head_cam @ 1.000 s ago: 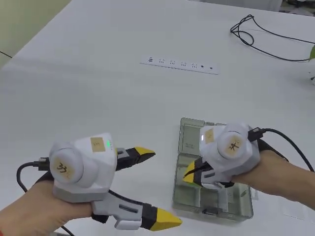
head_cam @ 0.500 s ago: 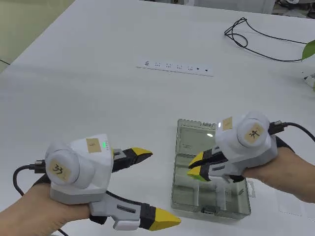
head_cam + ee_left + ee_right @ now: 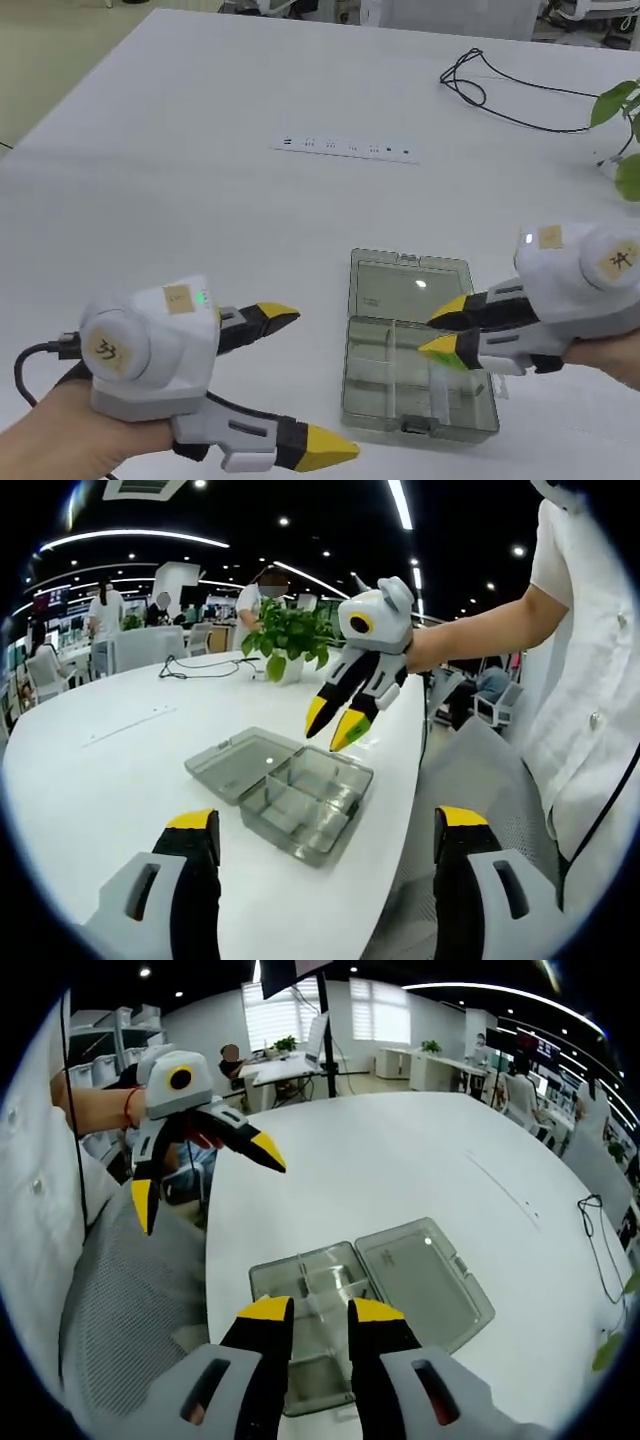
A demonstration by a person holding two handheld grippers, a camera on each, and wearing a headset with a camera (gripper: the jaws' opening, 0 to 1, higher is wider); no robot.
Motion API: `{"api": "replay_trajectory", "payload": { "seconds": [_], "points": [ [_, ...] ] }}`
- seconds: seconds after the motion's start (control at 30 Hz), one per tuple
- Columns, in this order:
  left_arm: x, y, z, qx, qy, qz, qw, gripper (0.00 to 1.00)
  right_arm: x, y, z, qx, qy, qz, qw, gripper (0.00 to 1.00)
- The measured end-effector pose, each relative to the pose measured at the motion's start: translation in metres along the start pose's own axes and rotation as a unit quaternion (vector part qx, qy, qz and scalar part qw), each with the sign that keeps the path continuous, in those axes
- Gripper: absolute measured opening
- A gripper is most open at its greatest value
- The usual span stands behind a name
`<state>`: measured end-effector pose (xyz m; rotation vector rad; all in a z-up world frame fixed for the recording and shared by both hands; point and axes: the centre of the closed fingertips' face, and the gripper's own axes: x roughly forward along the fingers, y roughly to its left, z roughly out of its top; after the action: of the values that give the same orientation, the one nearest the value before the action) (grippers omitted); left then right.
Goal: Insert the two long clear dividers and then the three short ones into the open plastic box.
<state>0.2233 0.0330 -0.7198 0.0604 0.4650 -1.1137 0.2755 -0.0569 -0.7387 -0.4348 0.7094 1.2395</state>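
Headset looks down, all share box (image 3: 410, 288)

The white counter (image 3: 180, 190) is broad and matte. Toward its near edge lies a clear, grey-tinted box (image 3: 410, 285), open, its lid flat on the surface on the far side of the tray. Well beyond it lies a white power strip (image 3: 346, 149). A black cable (image 3: 450, 80) loops at the far right, near a leafy plant (image 3: 622, 120).
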Motion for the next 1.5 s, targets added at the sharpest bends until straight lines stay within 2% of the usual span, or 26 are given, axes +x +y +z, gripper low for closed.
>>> {"api": "replay_trajectory", "payload": {
  "seconds": [0.33,0.67,0.83,0.93,1.03,1.13,1.2,1.5],
  "points": [
    [-0.003,-0.006,-0.002,0.0,0.001,0.002,1.0,0.91,-0.034,-0.002,-0.034,-0.009,0.025,-0.013,0.9996,0.34],
    [-0.001,-0.007,-0.003,-0.004,0.003,-0.003,1.0,0.92,-0.058,-0.015,-0.092,-0.01,0.097,-0.015,0.9951,0.43],
    [0.002,-0.005,-0.006,-0.007,0.007,-0.007,0.9999,0.93,-0.064,-0.028,-0.128,-0.026,0.156,-0.021,0.9872,0.46],
    [0.004,-0.004,-0.007,-0.01,0.009,-0.009,0.9999,0.93,-0.066,-0.036,-0.151,-0.049,0.195,-0.016,0.9794,0.46],
    [0.004,-0.001,-0.008,-0.014,0.009,-0.008,0.9998,0.93,-0.065,-0.041,-0.166,-0.065,0.218,-0.009,0.9738,0.46],
    [0.005,0.0,-0.009,-0.016,0.012,-0.007,0.9998,0.93,-0.063,-0.044,-0.177,-0.087,0.239,-0.001,0.9672,0.47],
    [0.005,0.002,-0.009,-0.018,0.011,-0.007,0.9998,0.93,-0.062,-0.048,-0.187,-0.105,0.259,0.003,0.9603,0.47],
    [0.008,0.005,-0.011,-0.021,0.017,-0.011,0.9996,0.93,-0.056,-0.055,-0.201,-0.139,0.288,0.02,0.9472,0.47]
  ]
}}
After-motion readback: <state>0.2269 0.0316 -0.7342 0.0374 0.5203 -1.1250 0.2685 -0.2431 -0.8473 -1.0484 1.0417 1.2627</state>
